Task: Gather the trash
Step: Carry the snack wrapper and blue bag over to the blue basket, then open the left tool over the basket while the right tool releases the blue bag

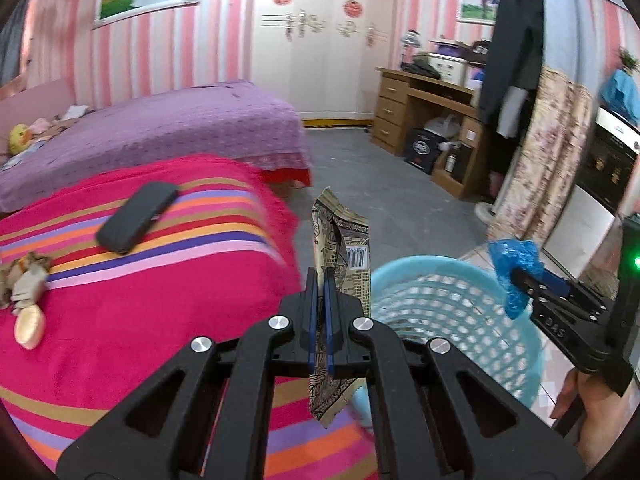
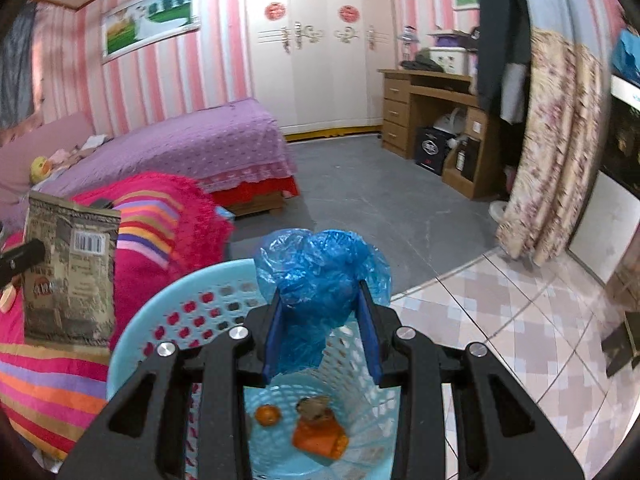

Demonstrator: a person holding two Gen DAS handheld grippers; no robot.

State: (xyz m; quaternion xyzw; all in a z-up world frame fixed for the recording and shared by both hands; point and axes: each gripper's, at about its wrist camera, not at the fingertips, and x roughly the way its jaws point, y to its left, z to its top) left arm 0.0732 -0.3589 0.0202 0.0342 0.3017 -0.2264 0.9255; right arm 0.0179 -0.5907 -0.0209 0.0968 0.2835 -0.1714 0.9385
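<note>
Nearest the right wrist lens: right claw (image 2: pixel 323 312), grasping a crumpled blue plastic bag (image 2: pixel 320 272) between blue-padded fingers (image 2: pixel 272 322), held above the near rim of a light-blue mesh basket (image 2: pixel 132 344). At basket bottom: an orange fruit (image 2: pixel 267 415), an orange wrapper (image 2: pixel 320 438) and a brownish scrap (image 2: pixel 314 406). To the left, seen from the left wrist: left claw (image 1: pixel 320 280), clenched on a flat patterned snack packet (image 1: pixel 342 248) with a barcode, held upright just left of the basket rim. Beside the basket, left: striped red blanket (image 1: pixel 160 300) carrying a dark flat case (image 1: pixel 138 216), a crumpled brown wrapper (image 1: pixel 24 276) and a tan oval piece (image 1: pixel 30 326). Farther: purple-covered bed (image 1: pixel 180 128), grey floor (image 1: pixel 360 168), wooden desk (image 1: pixel 424 112), white wardrobe (image 1: pixel 320 40).
</note>
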